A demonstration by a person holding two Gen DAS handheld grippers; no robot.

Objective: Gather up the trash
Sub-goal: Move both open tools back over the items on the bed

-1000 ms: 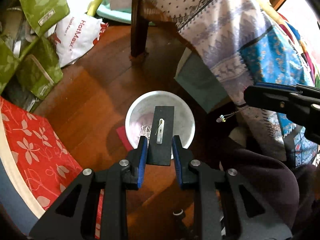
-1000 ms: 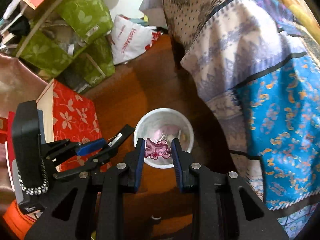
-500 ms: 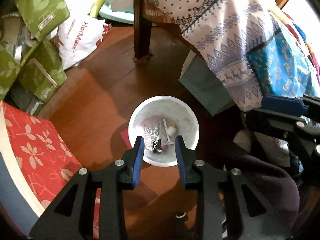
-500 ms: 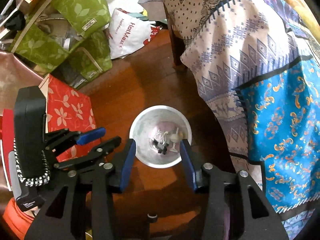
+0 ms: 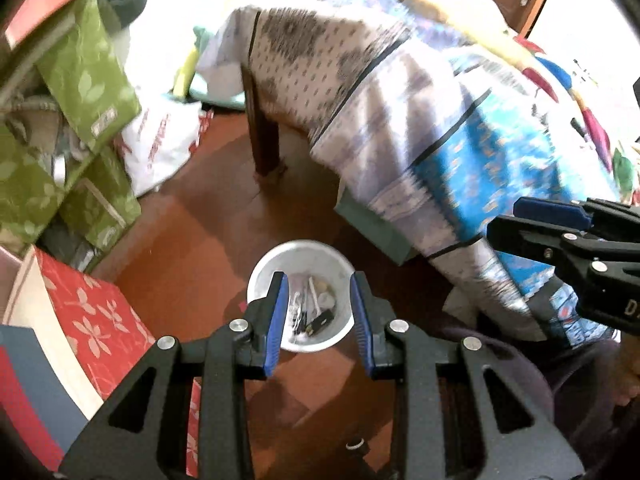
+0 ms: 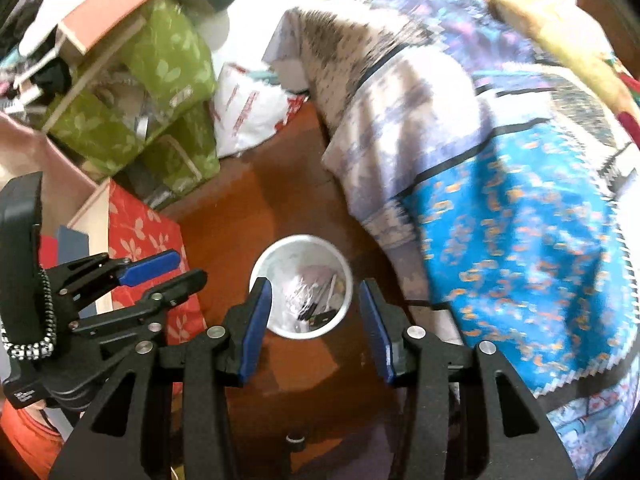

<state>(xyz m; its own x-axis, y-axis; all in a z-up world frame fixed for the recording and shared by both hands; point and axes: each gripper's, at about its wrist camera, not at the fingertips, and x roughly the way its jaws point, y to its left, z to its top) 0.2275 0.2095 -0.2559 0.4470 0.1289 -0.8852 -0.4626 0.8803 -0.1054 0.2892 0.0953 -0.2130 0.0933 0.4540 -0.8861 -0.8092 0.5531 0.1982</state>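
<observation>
One white bin (image 5: 260, 276) stands on the wooden floor (image 5: 192, 224), holding a jumble of small trash (image 5: 310, 310): pale scraps, a white stick and a dark flat piece. Seen from the left wrist, the bin lies below and between the fingers of the left gripper (image 5: 318, 306), whose jaws are spread wide and empty. From the right wrist, the bin (image 6: 272, 264) sits likewise between the fingers of the right gripper (image 6: 316, 312), also wide apart and holding nothing. The left gripper (image 6: 164, 276) shows just left of the bin there. A patterned cloth (image 5: 440, 128) drapes right of the bin; a red floral box (image 5: 96, 320) and green bags (image 5: 88, 80) lie left.
</observation>
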